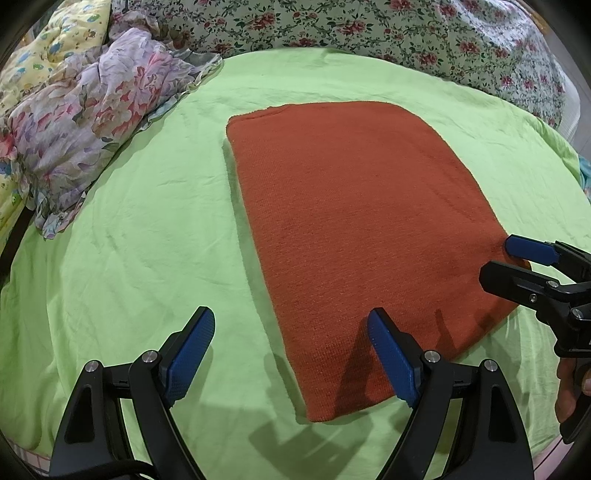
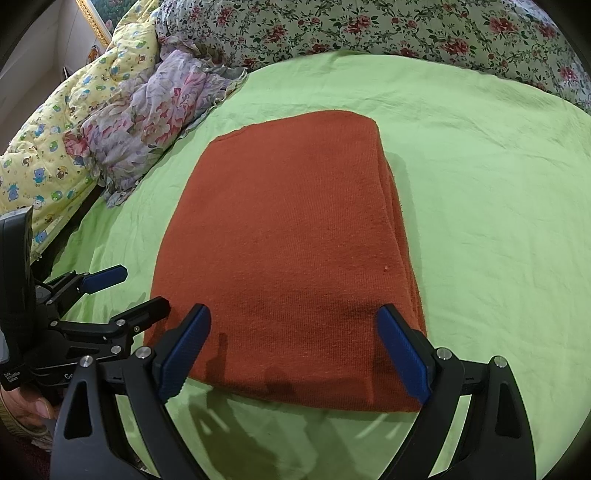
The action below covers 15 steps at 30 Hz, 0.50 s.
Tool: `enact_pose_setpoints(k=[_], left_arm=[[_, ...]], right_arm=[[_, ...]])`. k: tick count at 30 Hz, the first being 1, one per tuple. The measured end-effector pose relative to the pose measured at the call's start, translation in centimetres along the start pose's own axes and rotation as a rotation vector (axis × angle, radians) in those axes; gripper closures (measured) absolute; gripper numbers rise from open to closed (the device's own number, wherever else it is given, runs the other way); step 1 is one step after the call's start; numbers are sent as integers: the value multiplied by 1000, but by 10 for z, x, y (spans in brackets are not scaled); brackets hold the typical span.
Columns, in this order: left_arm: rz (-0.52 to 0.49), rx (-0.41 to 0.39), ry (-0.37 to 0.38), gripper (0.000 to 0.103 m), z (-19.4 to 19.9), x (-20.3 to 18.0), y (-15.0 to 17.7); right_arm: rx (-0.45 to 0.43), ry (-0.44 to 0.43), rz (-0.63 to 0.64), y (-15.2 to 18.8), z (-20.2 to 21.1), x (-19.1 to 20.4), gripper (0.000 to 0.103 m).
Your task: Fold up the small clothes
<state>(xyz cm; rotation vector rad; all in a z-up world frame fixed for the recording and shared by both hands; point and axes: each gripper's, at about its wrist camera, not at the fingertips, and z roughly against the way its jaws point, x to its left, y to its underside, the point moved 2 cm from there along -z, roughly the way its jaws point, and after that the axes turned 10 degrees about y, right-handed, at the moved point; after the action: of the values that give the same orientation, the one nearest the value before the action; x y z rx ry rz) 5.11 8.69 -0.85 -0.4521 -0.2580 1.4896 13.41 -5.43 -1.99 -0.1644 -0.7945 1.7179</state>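
A rust-orange knitted cloth [image 1: 354, 229] lies folded flat in a rectangle on the light green sheet [image 1: 129, 240]; in the right wrist view it [image 2: 288, 243] shows stacked layers along its right edge. My left gripper [image 1: 291, 325] is open and empty, hovering over the cloth's near left corner. My right gripper [image 2: 293, 325] is open and empty, its fingers straddling the cloth's near edge. The right gripper also shows in the left wrist view [image 1: 498, 262] at the cloth's near right corner, and the left gripper in the right wrist view [image 2: 144, 288] beside the cloth's left edge.
A crumpled purple floral garment [image 1: 85, 122] lies at the far left on the sheet. A yellow cartoon-print quilt [image 2: 55, 155] is beside it. A floral bedcover [image 1: 369, 26] runs along the back. The green sheet's edge falls away at the right.
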Motion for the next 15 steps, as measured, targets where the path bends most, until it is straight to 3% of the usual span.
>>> enact_pose_setpoints(k=[15], left_arm=[[-5, 5, 3, 18, -3, -2, -1]], right_arm=[[-1, -2, -4, 0, 1, 0, 11]])
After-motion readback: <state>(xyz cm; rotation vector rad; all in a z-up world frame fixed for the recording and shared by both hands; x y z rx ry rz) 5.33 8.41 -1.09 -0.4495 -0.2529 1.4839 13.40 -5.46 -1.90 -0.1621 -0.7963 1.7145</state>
